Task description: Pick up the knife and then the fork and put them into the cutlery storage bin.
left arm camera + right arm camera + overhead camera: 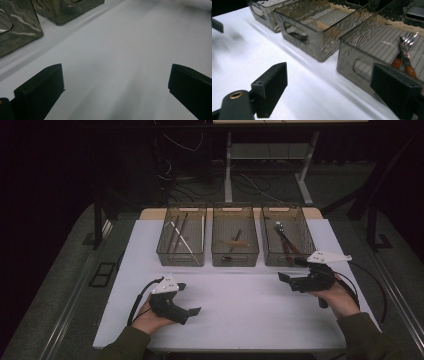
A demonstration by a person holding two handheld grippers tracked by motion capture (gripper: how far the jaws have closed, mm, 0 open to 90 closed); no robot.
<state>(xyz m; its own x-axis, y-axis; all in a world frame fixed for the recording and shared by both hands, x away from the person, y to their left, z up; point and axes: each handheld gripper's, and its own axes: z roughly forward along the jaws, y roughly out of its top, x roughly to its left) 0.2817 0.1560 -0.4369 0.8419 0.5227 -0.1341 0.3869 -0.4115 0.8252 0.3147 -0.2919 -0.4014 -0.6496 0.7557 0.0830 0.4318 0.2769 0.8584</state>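
Three bins (235, 242) line the far side of the white bench (240, 315), while the left gripper (192, 300) and right gripper (290, 270) hover nearer, jaws spread, empty.

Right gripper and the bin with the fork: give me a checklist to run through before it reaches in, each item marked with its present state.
1. Right gripper open: ok, jaws wide apart in the right gripper view.
2. Right gripper empty: ok, nothing between the jaws.
3. Fork visible in the right bin: ok, it lies with orange-handled pieces.
4. Bin uncovered: ok, open top.
5. Left gripper out of the way: ok, open over bare table, far from that bin.
6. Fork free of the other utensils: cannot tell, they overlap.
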